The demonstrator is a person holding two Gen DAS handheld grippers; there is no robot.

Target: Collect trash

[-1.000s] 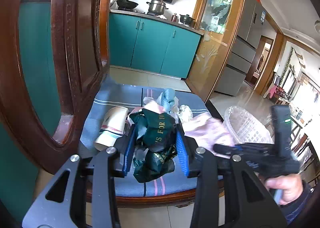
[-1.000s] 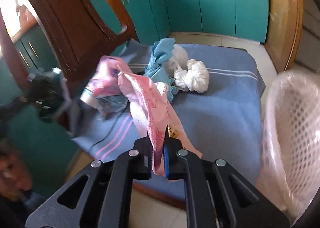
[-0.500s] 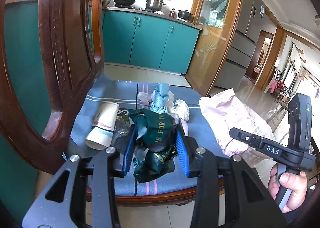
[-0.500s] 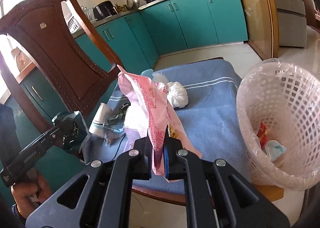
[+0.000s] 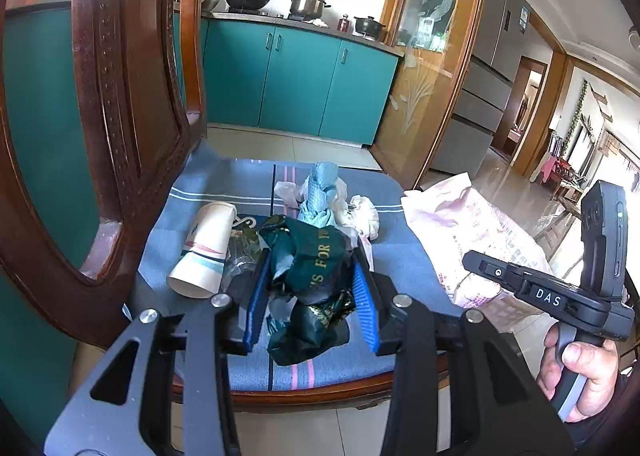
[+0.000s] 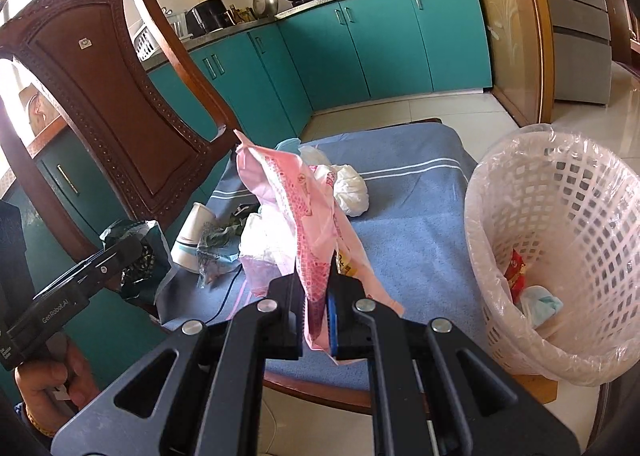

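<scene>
Pink plastic bag: limp, light, slippery; my right gripper pinches its lower end. Green wrapper: crinkly, clamped mid-bundle in my left gripper, chair-seat front edge.

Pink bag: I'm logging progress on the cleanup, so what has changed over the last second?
The right gripper, clamped on the pink bag, lifted it off the trash pile on the chair and swung it right, toward the white basket; it is not dropped yet. The left gripper stayed shut on the dark green wrapper. The paper cup and white wad stayed put.
</scene>
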